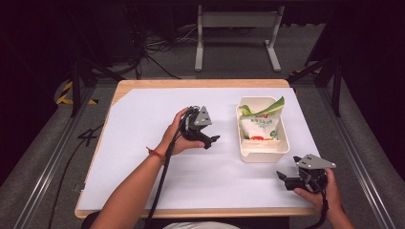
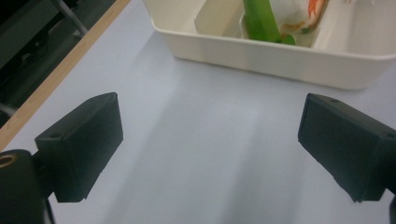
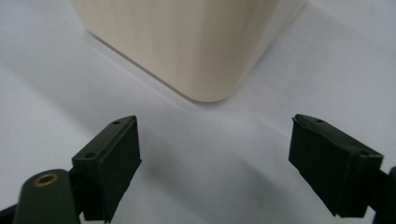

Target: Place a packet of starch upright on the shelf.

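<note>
A smooth cream plastic bin (image 1: 262,151) sits on matt white paper (image 1: 143,143) covering the light wooden table (image 1: 191,83).

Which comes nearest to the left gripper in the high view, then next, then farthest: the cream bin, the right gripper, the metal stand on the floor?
From the left gripper:
1. Cream bin, just to its right on the table.
2. Right gripper, at the table's near right corner.
3. Metal stand, on the floor beyond the far edge.

A wooden table (image 1: 200,83) carries a white sheet (image 1: 157,119) over most of its top. Beyond its far edge a grey metal stand (image 1: 237,21) rests on grey floor, with dark cables (image 1: 157,45) tangled beside it
</note>
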A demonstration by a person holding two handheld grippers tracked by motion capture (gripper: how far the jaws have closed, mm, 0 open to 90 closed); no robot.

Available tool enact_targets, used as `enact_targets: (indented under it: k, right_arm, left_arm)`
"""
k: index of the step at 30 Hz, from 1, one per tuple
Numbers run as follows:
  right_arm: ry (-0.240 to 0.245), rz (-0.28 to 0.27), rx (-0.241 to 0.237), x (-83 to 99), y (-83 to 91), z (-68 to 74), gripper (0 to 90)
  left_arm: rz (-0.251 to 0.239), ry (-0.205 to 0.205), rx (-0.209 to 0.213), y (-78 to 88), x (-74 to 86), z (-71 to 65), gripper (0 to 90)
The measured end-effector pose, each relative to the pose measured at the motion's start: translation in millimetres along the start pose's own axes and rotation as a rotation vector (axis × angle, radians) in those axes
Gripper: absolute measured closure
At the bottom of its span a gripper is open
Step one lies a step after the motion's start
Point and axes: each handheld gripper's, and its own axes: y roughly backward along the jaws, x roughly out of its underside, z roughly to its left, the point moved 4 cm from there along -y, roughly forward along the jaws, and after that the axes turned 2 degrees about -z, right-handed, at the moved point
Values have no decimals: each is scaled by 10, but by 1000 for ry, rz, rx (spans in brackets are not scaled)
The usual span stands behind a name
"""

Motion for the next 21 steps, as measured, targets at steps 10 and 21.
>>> enact_targets:
  k: [10,21]
  right_arm:
    - [2,-1,0,-1,1,0,160]
    - [1,-2,2,-3,1,-5,159]
  left_arm:
    - [30,-4,-32,220,292,-17,77]
    - [85,-17,-67,389,587,-127,69]
